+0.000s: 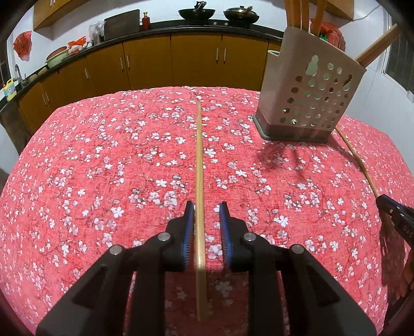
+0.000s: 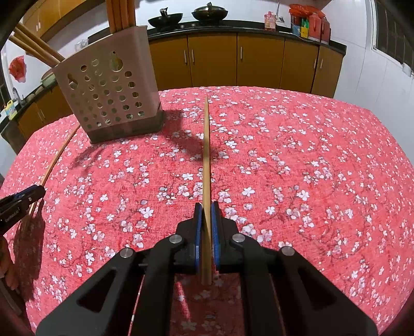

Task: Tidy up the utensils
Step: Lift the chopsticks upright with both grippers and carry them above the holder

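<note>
A wooden chopstick (image 1: pixel 199 165) lies on the red floral tablecloth (image 1: pixel 103 160), running between the fingers of my left gripper (image 1: pixel 206 206), which is open with a gap on both sides. My right gripper (image 2: pixel 206 206) is shut on a second chopstick (image 2: pixel 206 155) that points forward above the cloth. That chopstick (image 1: pixel 358 160) and the right gripper (image 1: pixel 396 214) also show at the right edge of the left wrist view. A beige perforated utensil holder (image 1: pixel 308 88) stands at the far right and holds several chopsticks; it also shows in the right wrist view (image 2: pixel 108 93).
Brown kitchen cabinets (image 1: pixel 181 59) with a dark counter run behind the table, with two woks (image 1: pixel 196 13) on the stove. The left gripper (image 2: pixel 18 204) shows at the left edge of the right wrist view. The table's far edge (image 2: pixel 258 88) lies ahead.
</note>
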### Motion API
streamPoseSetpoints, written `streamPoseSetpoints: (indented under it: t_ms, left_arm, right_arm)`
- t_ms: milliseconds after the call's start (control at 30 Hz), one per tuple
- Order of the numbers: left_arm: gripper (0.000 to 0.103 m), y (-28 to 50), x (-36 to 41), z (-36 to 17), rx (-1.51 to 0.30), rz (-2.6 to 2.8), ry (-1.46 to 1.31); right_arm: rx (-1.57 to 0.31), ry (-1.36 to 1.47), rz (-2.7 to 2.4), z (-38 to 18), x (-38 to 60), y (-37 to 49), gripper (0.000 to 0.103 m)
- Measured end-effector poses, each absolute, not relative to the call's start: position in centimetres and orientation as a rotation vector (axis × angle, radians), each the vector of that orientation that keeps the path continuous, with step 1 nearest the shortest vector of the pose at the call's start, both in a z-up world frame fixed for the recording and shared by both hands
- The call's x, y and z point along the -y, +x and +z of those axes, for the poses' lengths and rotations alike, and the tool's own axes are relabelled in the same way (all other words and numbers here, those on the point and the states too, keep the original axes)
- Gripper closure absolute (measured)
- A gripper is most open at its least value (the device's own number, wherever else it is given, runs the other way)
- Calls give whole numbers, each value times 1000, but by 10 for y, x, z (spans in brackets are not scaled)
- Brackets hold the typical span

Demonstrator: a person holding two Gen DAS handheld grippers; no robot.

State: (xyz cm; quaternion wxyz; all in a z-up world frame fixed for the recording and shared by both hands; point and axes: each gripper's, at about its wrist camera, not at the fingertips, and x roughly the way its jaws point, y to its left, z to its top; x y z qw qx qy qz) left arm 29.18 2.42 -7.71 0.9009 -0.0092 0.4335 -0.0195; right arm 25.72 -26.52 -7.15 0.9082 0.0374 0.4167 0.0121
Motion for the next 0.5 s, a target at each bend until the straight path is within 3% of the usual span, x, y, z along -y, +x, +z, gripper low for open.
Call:
streamPoseSetpoints:
  t_ms: [500]
  left_arm:
    - [80,277,-28,-77,-897,-6,4]
  right_arm:
    - [-861,55,13,-72,262,257,94]
